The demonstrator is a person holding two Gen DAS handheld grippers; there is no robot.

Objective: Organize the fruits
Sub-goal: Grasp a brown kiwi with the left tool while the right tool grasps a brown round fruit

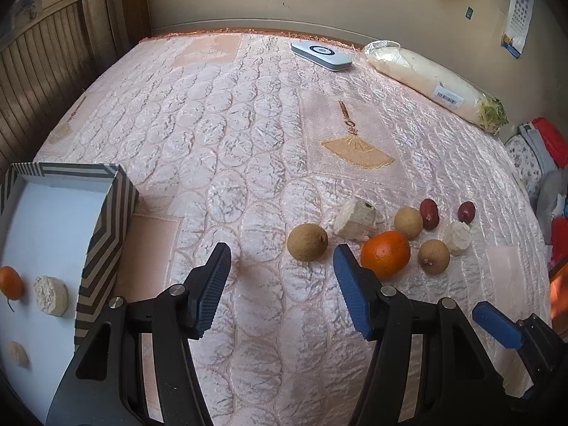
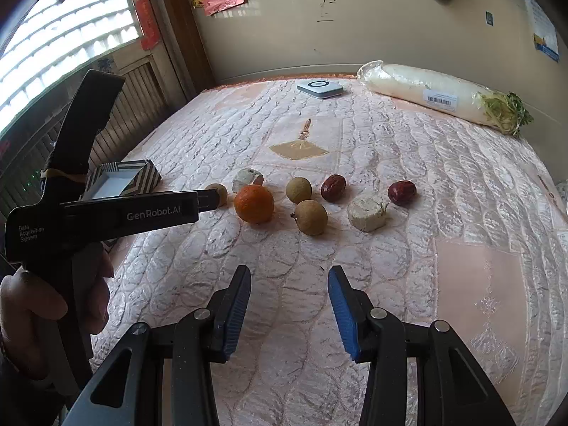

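A cluster of fruit lies on the pink quilted cloth: an orange point(image 1: 385, 254) point(image 2: 254, 203), three brown longans point(image 1: 307, 241) point(image 2: 311, 217), two red dates point(image 1: 429, 213) point(image 2: 333, 187), and two pale cut chunks point(image 1: 358, 218) point(image 2: 367, 211). A striped box point(image 1: 106, 238) point(image 2: 142, 177) at the left holds a small orange point(image 1: 10, 283) and two pale chunks point(image 1: 50, 295). My left gripper point(image 1: 282, 266) is open and empty, just short of the nearest longan. My right gripper point(image 2: 289, 284) is open and empty, nearer than the cluster.
A wrapped white radish point(image 1: 433, 80) point(image 2: 440, 94) and a white-grey flat device point(image 1: 321, 55) point(image 2: 320, 88) lie at the far edge by the wall. Clothes point(image 1: 546, 163) sit off the right side. The left gripper's body point(image 2: 106, 218) crosses the right wrist view.
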